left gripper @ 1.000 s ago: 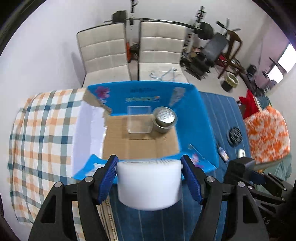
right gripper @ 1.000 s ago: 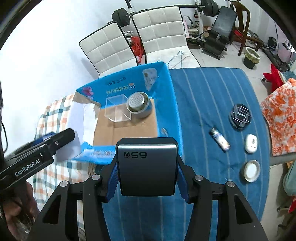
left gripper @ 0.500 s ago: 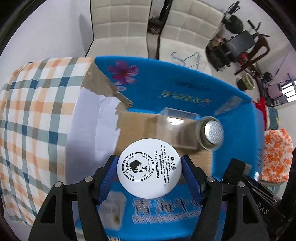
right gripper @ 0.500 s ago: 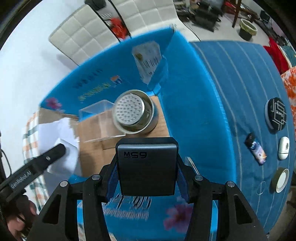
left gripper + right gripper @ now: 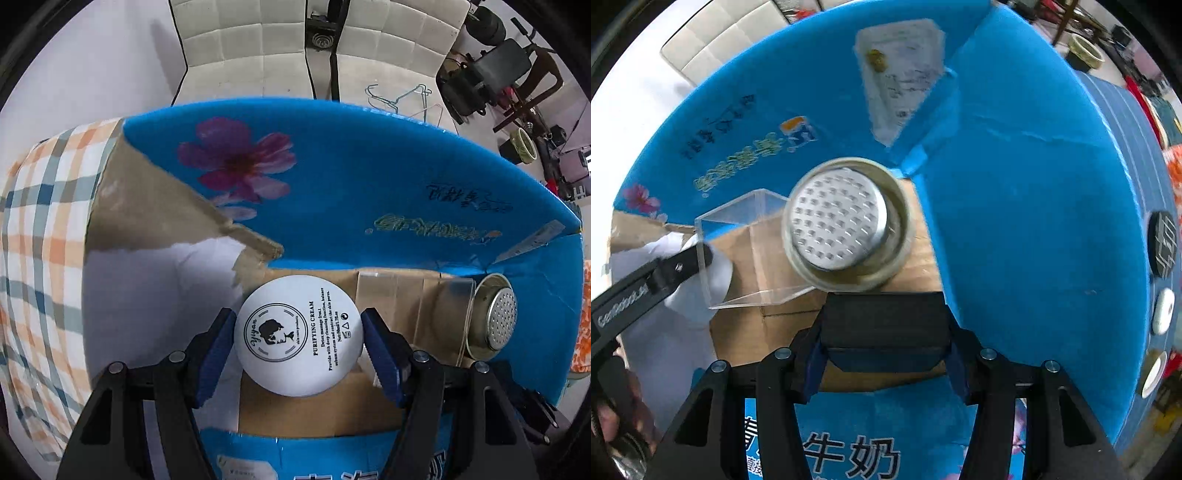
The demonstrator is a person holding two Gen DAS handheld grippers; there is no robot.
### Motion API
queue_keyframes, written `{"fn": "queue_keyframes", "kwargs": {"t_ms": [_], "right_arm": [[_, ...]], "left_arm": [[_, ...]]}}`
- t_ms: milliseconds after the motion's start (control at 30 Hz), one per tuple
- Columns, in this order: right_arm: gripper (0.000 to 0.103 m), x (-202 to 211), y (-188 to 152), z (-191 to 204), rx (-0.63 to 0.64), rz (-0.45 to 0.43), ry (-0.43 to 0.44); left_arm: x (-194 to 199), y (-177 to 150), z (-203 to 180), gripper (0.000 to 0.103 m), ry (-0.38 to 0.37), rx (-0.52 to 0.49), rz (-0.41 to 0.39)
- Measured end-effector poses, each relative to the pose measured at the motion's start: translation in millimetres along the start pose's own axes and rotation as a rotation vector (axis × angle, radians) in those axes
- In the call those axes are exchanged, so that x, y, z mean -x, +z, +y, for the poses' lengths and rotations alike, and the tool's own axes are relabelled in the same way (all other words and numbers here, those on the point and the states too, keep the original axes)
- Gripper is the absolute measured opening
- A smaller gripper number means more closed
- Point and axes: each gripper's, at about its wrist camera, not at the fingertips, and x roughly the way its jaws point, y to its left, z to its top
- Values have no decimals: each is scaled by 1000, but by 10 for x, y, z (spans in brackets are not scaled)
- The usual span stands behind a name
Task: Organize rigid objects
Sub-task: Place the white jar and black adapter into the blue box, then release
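Now I'm lowering both loads into the blue box (image 5: 369, 177): left tongs (image 5: 298, 338) pinch the white cream jar (image 5: 298, 338), right tongs (image 5: 885, 338) pinch the dark block (image 5: 885, 325). Next, release onto bare cardboard beside the strainer cup (image 5: 846, 225).

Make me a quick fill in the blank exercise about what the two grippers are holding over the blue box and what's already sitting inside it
1. The left gripper is clamped on a round ____ cream jar.
2. The right gripper holds a dark grey block above the box's ____ floor.
3. The clear plastic box stands beside a metal can whose lid is covered in small ____.

Missing words: white; cardboard; dimples
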Motion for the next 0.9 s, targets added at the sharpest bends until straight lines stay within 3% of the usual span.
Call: {"fn": "queue_keyframes", "kwargs": {"t_ms": [400, 467, 633, 733, 800, 833, 900], "right_arm": [[68, 31, 60, 41, -6, 44, 47], [76, 73, 43, 105, 5, 36, 45], [81, 111, -30, 153, 35, 35, 27], [93, 160, -119, 149, 55, 28, 17], [96, 195, -167, 152, 67, 23, 13], [99, 223, -212, 120, 76, 15, 6], [103, 286, -273, 124, 90, -1, -2]], "left_arm": [[11, -4, 102, 68, -39, -5, 57], [7, -36, 118, 68, -45, 1, 73], [134, -118, 164, 71, -47, 8, 48], [246, -167, 181, 77, -42, 3, 24], [294, -203, 191, 98, -29, -4, 12], [324, -234, 211, 102, -19, -5, 5], [360, -283, 236, 103, -11, -10, -1]]}}
